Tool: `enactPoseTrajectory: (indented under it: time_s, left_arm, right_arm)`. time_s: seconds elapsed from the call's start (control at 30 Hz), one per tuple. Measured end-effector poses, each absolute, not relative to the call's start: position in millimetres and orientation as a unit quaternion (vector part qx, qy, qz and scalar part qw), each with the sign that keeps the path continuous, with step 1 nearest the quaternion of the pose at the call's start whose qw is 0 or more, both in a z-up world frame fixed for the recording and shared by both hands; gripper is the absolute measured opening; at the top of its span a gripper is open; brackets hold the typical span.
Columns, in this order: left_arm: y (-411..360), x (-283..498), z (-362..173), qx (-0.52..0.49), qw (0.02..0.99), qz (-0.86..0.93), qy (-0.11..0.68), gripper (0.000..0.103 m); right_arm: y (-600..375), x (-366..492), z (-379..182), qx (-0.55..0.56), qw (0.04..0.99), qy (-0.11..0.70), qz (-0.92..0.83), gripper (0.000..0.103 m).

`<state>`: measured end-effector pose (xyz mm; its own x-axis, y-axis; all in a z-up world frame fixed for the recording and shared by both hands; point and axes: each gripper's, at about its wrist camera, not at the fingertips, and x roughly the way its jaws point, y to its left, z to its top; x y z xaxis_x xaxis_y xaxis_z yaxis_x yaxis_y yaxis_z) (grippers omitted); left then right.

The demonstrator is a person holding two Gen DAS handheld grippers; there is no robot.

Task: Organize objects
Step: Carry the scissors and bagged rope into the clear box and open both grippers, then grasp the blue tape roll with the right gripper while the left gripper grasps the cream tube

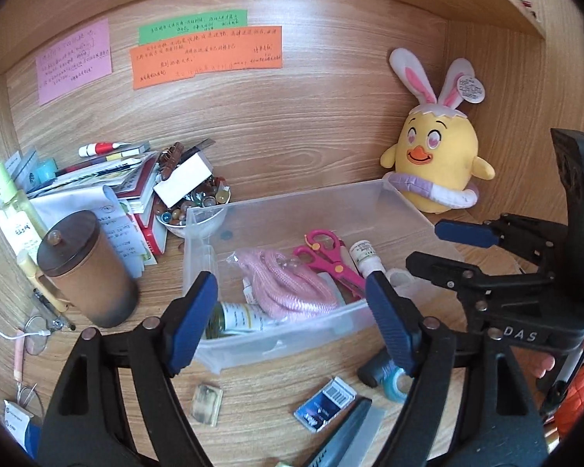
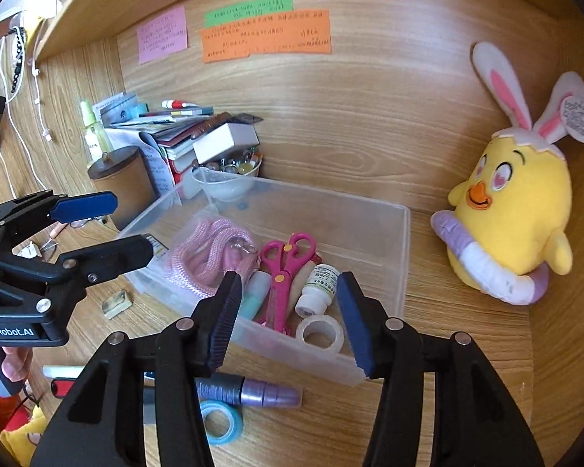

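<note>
Both tools hang over the near edge of the clear box (image 1: 370,198) on the worktop (image 1: 292,385). The left tool (image 1: 292,323) gapes wide with nothing between its pads; the right tool (image 2: 288,319) stands partly open, also empty. In the box lie pink rope (image 2: 206,253), pink scissors (image 2: 282,272), a small white bottle (image 2: 317,288) and a tape roll (image 2: 319,330).

light: bright, even daylight | shadows: soft | focus: sharp | edges: strong fisheye bending, dark corners
</note>
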<state>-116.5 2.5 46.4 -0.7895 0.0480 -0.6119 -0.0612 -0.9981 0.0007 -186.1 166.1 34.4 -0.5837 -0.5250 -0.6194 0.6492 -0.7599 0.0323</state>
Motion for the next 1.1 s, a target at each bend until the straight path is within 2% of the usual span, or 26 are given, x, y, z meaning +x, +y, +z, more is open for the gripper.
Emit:
enactPoseTrajectory:
  time_s: [0.1,0.23,0.57,0.67,0.77,0.9,1.1]
  left_arm:
    - [-3,-103,46,-0.329,0.04,0.944,0.002,0.093]
    - [-7,-86,36,-0.348,0.046,0.936,-0.002,0.093]
    - [-33,-52,-16,-0.415,0.022,0.909,-0.016,0.094]
    - [-45,-41,-31,-0.432,0.012,0.902,-0.024,0.094]
    - [-52,-32,-39,-0.44,0.005,0.898,-0.021,0.091]
    - [-57,-20,-49,-0.454,-0.01,0.891,-0.012,0.079]
    - [-58,-4,-52,-0.452,0.008,0.892,-0.013,0.074]
  right_arm:
    - [170,-173,37,0.308,0.339,0.096,-0.884,0.055]
    - [172,-155,35,0.297,0.34,0.109,-0.886,0.065]
    - [180,-125,11,0.315,0.349,0.12,-0.874,0.068]
    - [182,-124,1,0.331,0.345,0.115,-0.871,0.073]
    - [181,-125,-11,0.351,0.345,0.116,-0.863,0.073]
    - [179,-127,-26,0.378,0.346,0.116,-0.851,0.073]
    - [172,-135,-42,0.412,0.354,0.107,-0.833,0.073]
